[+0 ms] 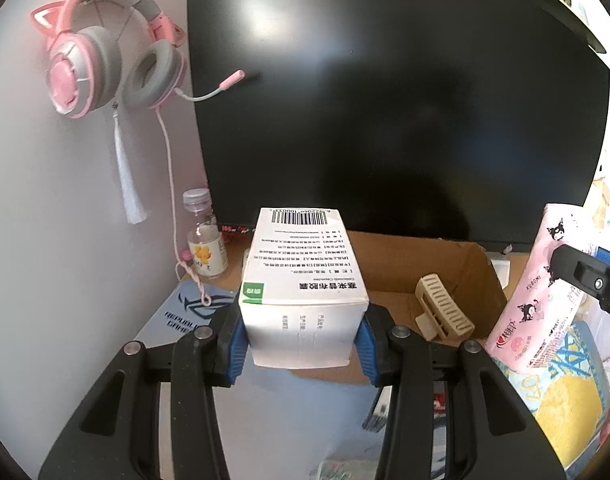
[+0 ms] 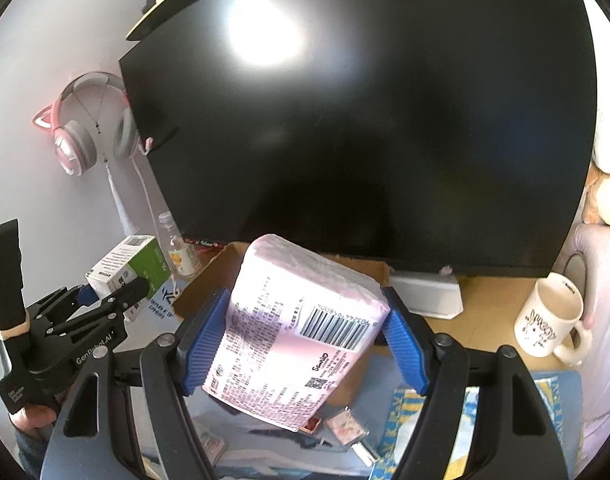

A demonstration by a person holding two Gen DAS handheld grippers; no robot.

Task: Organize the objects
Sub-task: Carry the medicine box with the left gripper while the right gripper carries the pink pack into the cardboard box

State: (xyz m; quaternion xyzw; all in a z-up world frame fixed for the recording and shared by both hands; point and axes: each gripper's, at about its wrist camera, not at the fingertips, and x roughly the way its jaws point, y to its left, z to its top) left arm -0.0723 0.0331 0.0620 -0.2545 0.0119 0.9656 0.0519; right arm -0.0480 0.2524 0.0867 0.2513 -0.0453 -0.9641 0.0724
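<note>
My left gripper (image 1: 301,340) is shut on a white medicine box (image 1: 301,280) with a barcode and a green corner, held above the near edge of an open cardboard box (image 1: 389,268). A beige hair claw clip (image 1: 443,308) lies inside the cardboard box. My right gripper (image 2: 305,344) is shut on a pink tissue pack (image 2: 301,320), tilted, above the same cardboard box (image 2: 209,280). The pack also shows at the right of the left wrist view (image 1: 541,292). The left gripper with the medicine box (image 2: 125,268) shows at the left of the right wrist view.
A large black monitor (image 1: 385,100) stands right behind the cardboard box. Pink cat-ear headphones (image 1: 105,52) hang on the wall at left above a small clear bottle (image 1: 205,240). A white mug (image 2: 553,316) stands at right. Small trinkets (image 2: 345,428) lie on the blue mat.
</note>
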